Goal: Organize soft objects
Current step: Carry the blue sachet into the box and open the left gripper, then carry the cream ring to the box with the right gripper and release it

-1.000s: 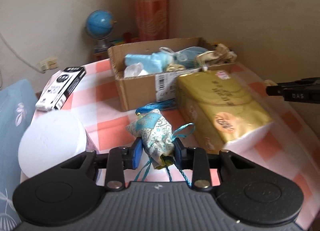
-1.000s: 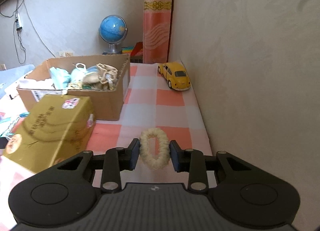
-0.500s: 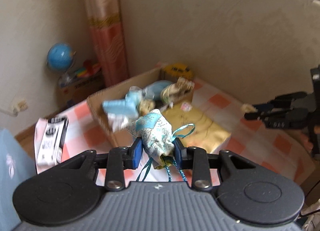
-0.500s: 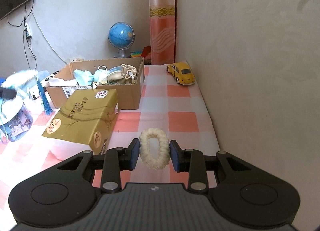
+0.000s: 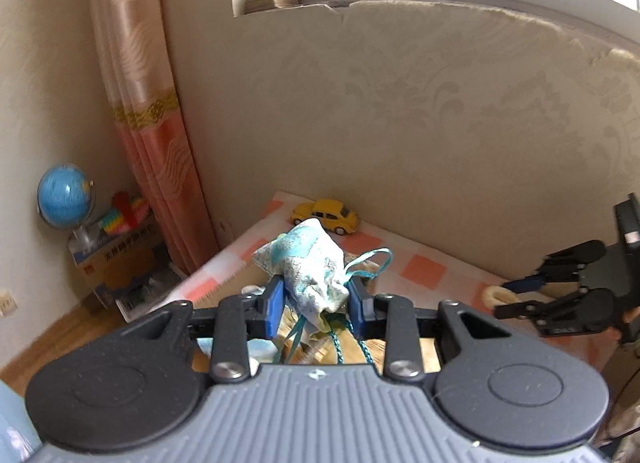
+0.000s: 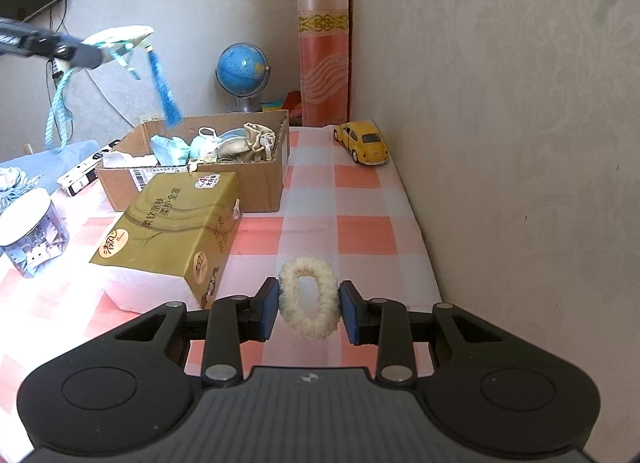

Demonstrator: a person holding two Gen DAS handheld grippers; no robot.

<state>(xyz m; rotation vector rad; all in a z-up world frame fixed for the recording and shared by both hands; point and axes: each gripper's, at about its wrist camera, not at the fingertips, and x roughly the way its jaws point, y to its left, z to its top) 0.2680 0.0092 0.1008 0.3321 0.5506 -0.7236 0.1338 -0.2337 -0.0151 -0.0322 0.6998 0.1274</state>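
Observation:
My left gripper (image 5: 316, 305) is shut on a small patterned fabric pouch (image 5: 308, 267) with blue cords, held high in the air; the pouch also shows in the right wrist view (image 6: 120, 41), above and left of the cardboard box (image 6: 200, 171) that holds several soft items. My right gripper (image 6: 308, 309) is shut on a cream fluffy scrunchie (image 6: 308, 303), low over the checked tablecloth (image 6: 360, 227). The right gripper also appears in the left wrist view (image 5: 508, 297), with the scrunchie (image 5: 494, 297).
A gold tissue pack (image 6: 172, 223) lies in front of the box. A yellow toy car (image 6: 364, 141) stands by the wall. A clear jar (image 6: 30, 239) and a black-and-white carton (image 6: 80, 177) are at the left. A globe (image 6: 242, 71) stands behind.
My left gripper has risen high with the pouch and swung right over the box area. My right gripper has lifted slightly and pulled back with the scrunchie.

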